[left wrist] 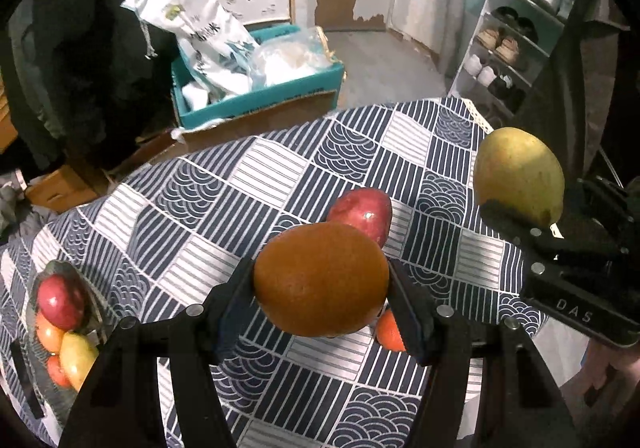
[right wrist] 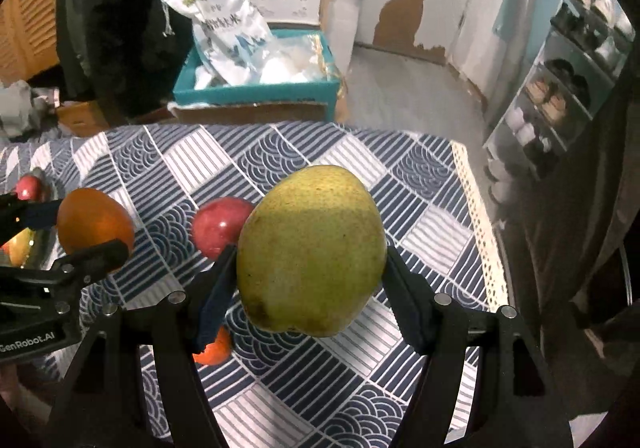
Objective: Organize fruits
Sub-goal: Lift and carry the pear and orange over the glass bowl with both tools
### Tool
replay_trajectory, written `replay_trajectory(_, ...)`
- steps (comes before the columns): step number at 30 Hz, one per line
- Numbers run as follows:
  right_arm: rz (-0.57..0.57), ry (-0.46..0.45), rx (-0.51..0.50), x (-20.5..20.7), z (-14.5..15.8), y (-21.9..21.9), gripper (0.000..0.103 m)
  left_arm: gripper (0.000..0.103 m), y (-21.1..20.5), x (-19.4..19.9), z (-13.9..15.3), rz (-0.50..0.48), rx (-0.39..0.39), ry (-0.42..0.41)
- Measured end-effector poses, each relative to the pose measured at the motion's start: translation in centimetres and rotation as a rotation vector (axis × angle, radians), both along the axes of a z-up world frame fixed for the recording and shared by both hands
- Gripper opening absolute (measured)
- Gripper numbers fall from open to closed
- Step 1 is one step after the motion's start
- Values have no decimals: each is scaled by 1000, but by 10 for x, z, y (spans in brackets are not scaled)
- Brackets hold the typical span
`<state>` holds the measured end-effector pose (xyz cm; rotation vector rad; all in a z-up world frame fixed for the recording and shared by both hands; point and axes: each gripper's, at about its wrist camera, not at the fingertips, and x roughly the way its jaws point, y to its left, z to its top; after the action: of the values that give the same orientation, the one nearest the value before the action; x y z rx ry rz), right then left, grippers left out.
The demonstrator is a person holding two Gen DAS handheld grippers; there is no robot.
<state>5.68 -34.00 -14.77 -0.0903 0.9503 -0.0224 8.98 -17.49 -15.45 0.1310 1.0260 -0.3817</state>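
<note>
Two tools up, both loaded. Left tool (left wrist: 322,288) clamps an orange (left wrist: 320,280) between its fingers, held above the table (left wrist: 280,176) with its blue-and-white patterned cloth. Right tool (right wrist: 310,268) clamps a yellow-green pear (right wrist: 310,248), also lifted off the table; in the left wrist view that pear (left wrist: 518,178) shows at the right side, well apart from the orange. In the right wrist view the orange (right wrist: 94,226) sits at the left in the other tool.

Red apple (left wrist: 362,212) lies on the cloth just behind the held orange. Small orange fruit (left wrist: 390,332) on the cloth, partly hidden by a tool finger in both views. Bowl (left wrist: 60,268) at the table's left edge holds a red apple, a yellow fruit and some orange ones; exact count unclear.

Behind the table: teal box (left wrist: 256,96) with white bags, shoe rack (left wrist: 516,28) at right.
</note>
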Motion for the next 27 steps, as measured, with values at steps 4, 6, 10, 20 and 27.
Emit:
replay_trajectory(4,17,-27,5,-5,13,5,71,66,15,-5,10,26,-18,-9)
replay_trajectory(6,25,-39,7,-7,19,8,71,66,23,-7,15,40,-21,-18)
replay_trajectory(10,42,-59,9,-11,30,16,71,66,39,-12,22,66,-13,-31)
replay_trajectory(20,87,-104,31,-16,51,36,71,66,70,-26,48,99,-24,-77)
replay_trajectory(27,119,-121,45,-16,60,51,71,66,82,-34,60,107,-26,-99)
